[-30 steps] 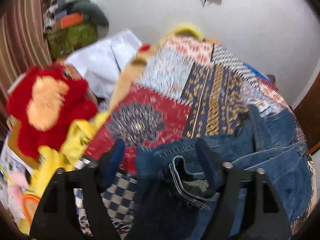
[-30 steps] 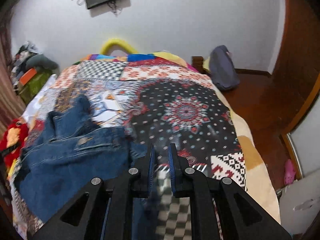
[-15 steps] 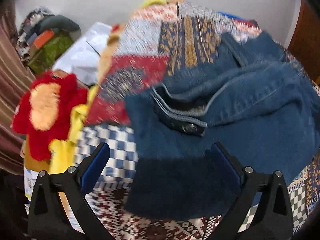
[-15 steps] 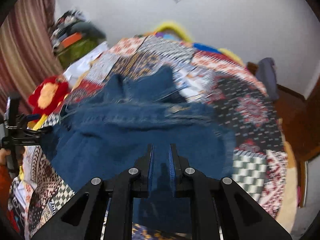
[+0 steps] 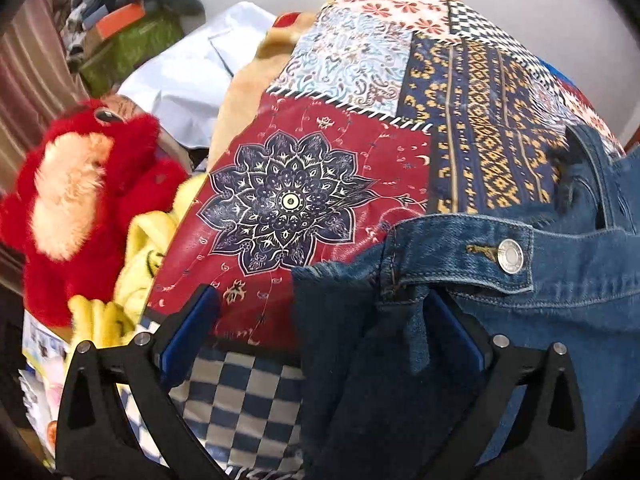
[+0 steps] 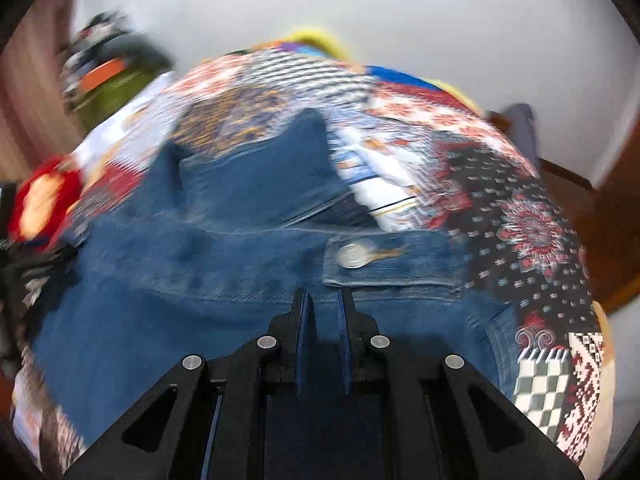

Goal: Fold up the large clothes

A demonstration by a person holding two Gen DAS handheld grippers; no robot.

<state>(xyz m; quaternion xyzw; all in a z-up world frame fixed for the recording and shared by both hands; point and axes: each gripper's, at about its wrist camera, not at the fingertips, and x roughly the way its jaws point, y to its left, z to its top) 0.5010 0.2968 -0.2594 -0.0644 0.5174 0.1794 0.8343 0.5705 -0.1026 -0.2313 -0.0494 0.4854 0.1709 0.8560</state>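
Note:
A blue denim jacket [image 5: 560, 320] lies spread on the patchwork quilt [image 5: 320, 152], with a cuff tab and its metal button [image 5: 510, 256] facing up. My left gripper [image 5: 320, 304] hangs low over the jacket's left edge with its jaws wide apart. That denim edge lies loose between them and neither pad presses on it. In the blurred right wrist view the jacket [image 6: 200, 300] fills the middle of the quilt [image 6: 520, 220]. My right gripper [image 6: 324, 300] is shut, with dark denim pinched between its fingers just below the button [image 6: 352, 256].
A red and cream plush toy [image 5: 80, 200] and yellow cloth [image 5: 144, 248] lie off the bed's left side. Behind them are a white sheet [image 5: 192, 80] and a green box [image 5: 128, 48] piled with clutter. A wooden floor [image 6: 600, 232] lies to the right of the bed.
The left gripper opened, let go of the denim and sank toward the bed. The right gripper, still shut on the fabric, swung left over the jacket, which now lies spread flatter.

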